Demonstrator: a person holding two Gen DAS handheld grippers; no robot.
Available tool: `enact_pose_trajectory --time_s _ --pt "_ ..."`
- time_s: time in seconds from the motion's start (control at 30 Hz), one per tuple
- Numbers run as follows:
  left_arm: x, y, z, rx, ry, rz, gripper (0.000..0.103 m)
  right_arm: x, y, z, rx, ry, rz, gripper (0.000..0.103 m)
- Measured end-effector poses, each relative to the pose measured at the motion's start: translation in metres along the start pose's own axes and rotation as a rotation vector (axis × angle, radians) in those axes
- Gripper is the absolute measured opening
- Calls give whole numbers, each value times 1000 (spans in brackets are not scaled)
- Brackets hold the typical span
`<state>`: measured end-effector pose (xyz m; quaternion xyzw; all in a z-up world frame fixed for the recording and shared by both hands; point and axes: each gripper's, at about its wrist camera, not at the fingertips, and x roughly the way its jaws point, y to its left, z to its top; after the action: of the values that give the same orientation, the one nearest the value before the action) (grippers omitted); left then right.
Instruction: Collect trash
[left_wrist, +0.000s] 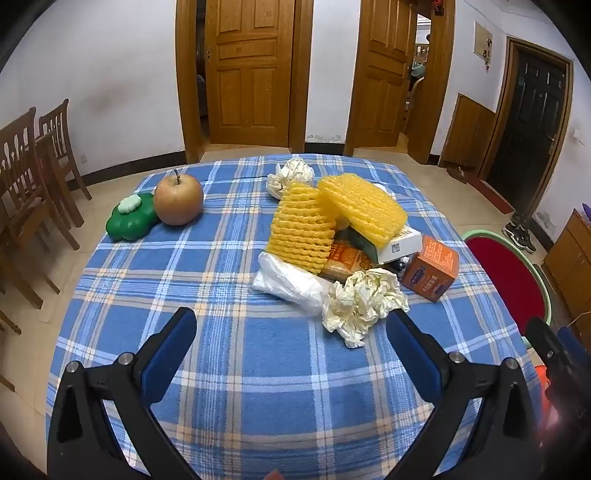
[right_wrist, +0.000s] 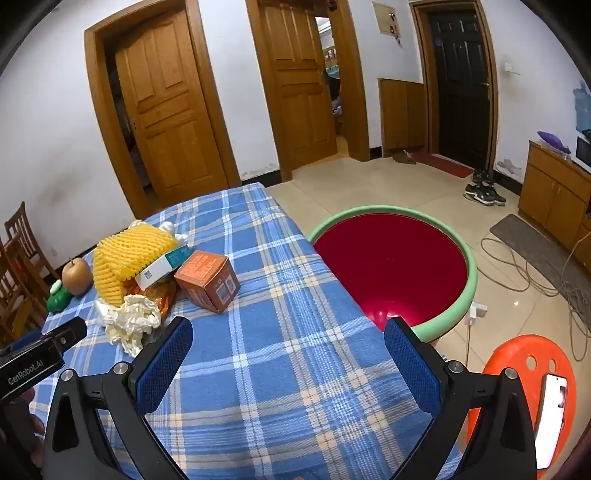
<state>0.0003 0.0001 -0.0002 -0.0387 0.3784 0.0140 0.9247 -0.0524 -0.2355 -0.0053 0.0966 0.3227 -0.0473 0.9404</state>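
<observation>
Red inside, green-rimmed, the basin (right_wrist: 466, 254) beside the tabletop (left_wrist: 258, 354) looks bare. We see crumpled paper (left_wrist: 364, 304), yellow foam nets (left_wrist: 332, 218) and an orange box (left_wrist: 430, 273) heaped near the apple (left_wrist: 178, 199). Our left gripper (left_wrist: 291, 354) and right gripper (right_wrist: 288, 362) gape, holding nothing.
</observation>
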Motion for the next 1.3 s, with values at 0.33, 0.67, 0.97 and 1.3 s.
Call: enact_pose_trajectory --time_s 0.33,0.67,0.97,1.3 --pt "0 -3 0 2 -6 4 101 -3 -3 -1 10 6 2 103" --pt "-2 2 0 -1 -1 6 101 -3 0 -2 8 5 -4 103" --pt "-2 2 -1 -2 -2 7 101 -3 -1 0 8 6 -5 103" --pt "-2 2 -1 -1 -1 6 101 -3 -1 0 10 8 -1 103"
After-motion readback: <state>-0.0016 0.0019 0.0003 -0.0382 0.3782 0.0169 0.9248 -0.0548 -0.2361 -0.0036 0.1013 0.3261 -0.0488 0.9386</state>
